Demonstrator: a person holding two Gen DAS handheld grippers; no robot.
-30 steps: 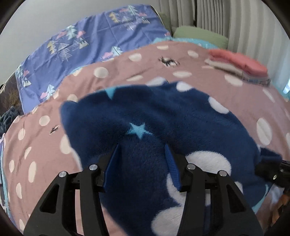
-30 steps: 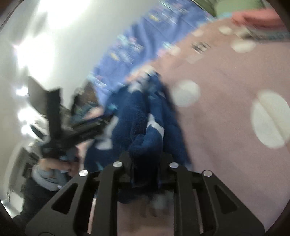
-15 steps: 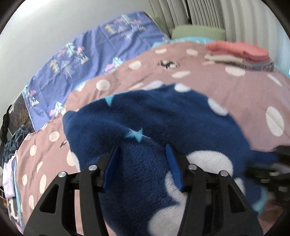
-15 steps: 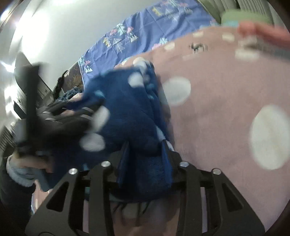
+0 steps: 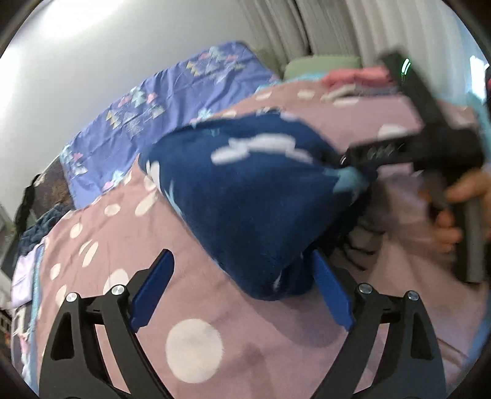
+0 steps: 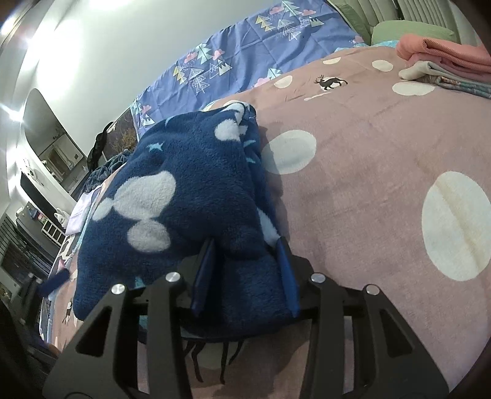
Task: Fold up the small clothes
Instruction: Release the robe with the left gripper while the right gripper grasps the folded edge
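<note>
A navy fleece garment (image 6: 172,202) with white blobs and pale blue stars is bunched on the mauve dotted blanket (image 6: 383,159). My right gripper (image 6: 245,276) is shut on a thick fold of its near edge and holds it lifted. In the left wrist view the garment (image 5: 251,196) hangs in a bundle between both tools. My left gripper (image 5: 242,288) is open wide, with the fleece's low corner brushing its right finger (image 5: 331,294). The right tool and hand (image 5: 445,172) show at the right of that view, blurred.
A stack of folded clothes, pink on top (image 6: 445,58), lies at the blanket's far right. A purple patterned sheet (image 6: 245,61) runs along the white wall. A green pillow (image 6: 411,29) sits at the head. Dark clothes (image 5: 40,227) lie at the left edge.
My left gripper has opened wide and let go of the fleece, pulling back from it. My right gripper has carried the garment up and over, bundling it.
</note>
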